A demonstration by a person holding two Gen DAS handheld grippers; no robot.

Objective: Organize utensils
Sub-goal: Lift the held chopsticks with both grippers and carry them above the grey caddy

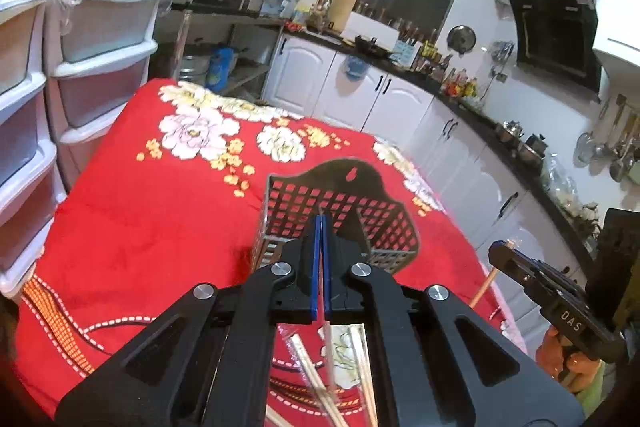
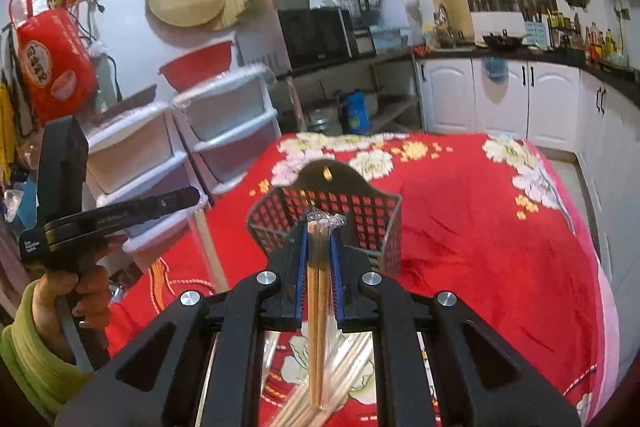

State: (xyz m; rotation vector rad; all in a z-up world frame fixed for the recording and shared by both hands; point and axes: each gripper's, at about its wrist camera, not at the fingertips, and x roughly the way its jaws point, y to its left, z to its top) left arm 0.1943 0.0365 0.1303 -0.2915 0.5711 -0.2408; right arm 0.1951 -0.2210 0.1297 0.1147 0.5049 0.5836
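The right tool (image 2: 319, 227) is clamped on a wrapped chopstick pair (image 2: 318, 291), long axis pointing up-frame at the black mesh holder (image 2: 360, 211) just beyond — frame centre, on the red-clothed counter (image 2: 480, 247). Left tool (image 1: 322, 223) pressed together, empty.

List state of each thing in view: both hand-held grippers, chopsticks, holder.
Left hand-held gripper: shut, nothing visible between its pads.
Right hand-held gripper: shut on wrapped chopsticks.
Wrapped chopsticks: gripped, lifted, pointing toward the holder.
Black utensil holder: upright on the red cloth, looks empty.
Loose chopsticks: lying on the red cloth, some still in plastic.
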